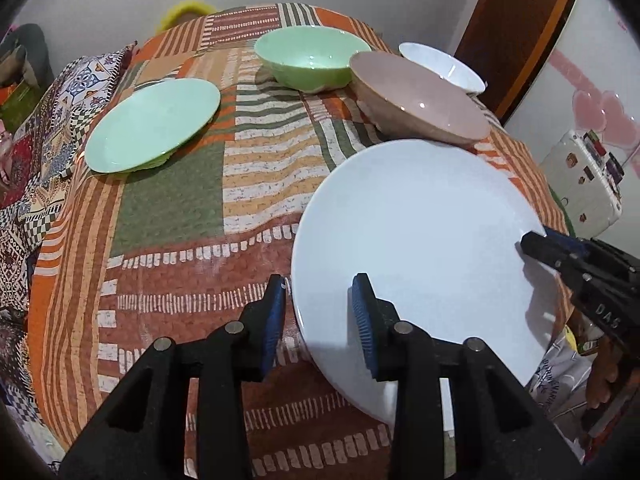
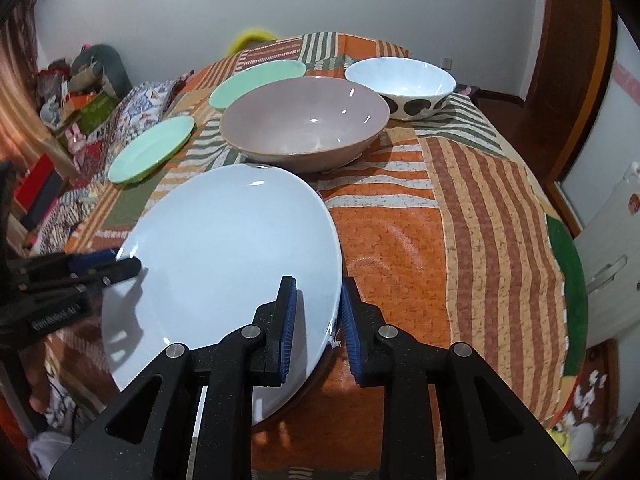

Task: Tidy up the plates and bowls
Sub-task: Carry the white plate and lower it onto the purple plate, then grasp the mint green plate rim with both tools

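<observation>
A large white plate (image 1: 420,240) (image 2: 224,248) lies at the near edge of the cloth-covered surface. My left gripper (image 1: 319,284) (image 2: 128,262) straddles the plate's left rim with its jaws apart; a strip of cloth shows between the outer pad and the rim. My right gripper (image 2: 318,282) (image 1: 534,240) pinches the opposite rim, one finger above and one below. Farther back stand a mauve bowl (image 1: 420,100) (image 2: 304,120), a green bowl (image 1: 312,60) (image 2: 256,80), a white bowl with dark dots (image 2: 400,80) (image 1: 444,66) and a green plate (image 1: 152,124) (image 2: 152,148).
An orange, green and brown patchwork cloth (image 2: 460,220) covers the surface, bare on the right half. Patterned pillows (image 1: 60,120) lie along the left edge. A white fridge (image 1: 588,176) and a brown door (image 2: 572,60) stand at the right. A person's hand (image 1: 604,384) shows at the lower right.
</observation>
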### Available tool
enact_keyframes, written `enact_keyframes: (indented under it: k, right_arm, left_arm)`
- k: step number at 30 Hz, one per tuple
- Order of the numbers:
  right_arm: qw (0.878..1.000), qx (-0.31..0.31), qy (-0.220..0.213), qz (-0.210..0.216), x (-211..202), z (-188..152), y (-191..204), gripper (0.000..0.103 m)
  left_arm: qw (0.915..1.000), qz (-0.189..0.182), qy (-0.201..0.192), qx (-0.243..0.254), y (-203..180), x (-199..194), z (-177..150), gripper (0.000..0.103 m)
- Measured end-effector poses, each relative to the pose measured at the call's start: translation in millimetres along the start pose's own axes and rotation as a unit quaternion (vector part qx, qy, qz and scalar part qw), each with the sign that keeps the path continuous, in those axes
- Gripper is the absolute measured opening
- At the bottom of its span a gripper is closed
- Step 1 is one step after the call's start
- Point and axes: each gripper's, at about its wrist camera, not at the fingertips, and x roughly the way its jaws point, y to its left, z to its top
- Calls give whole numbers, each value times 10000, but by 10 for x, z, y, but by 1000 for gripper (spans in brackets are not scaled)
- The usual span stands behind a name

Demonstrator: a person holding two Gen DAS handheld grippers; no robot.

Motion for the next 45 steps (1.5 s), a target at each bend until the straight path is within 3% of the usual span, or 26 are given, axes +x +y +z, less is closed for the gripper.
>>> enact_keyframes:
  k: [10,15,22,26,28,32,45]
  right_arm:
    - [9998,-187,4,-56,-118,26,6,24]
    - [9988,-326,-366,57,-339,220,149,29]
    - [9927,-499,-838,705,-455,644,557,42]
    - [9892,-424,-887,1083,-334,916,770,48]
    - [9883,-368,-879,1193,-230,1038,854,49]
    - [9874,-344,-716,1369,38,1260,1088,49]
    - [9922,-252,121,1217,1013,1563,1530,49]
  left_arm:
    - [9993,31,-314,-197,173,-272,71,40]
    - [9970,163,-703,-285,316,-529,179,53]
    - [9870,720,-1400,-333,675,-913,405,58]
    - [9782,1140,-1683,-415,972,-1042,529,73]
    - [9750,1266,-1762,-469,1140,-1061,598,73]
    - [9721,1452,-1771,-516,1463,-1001,744,86]
    - [9854,1158,-1109,-566,2265,-184,1073,86]
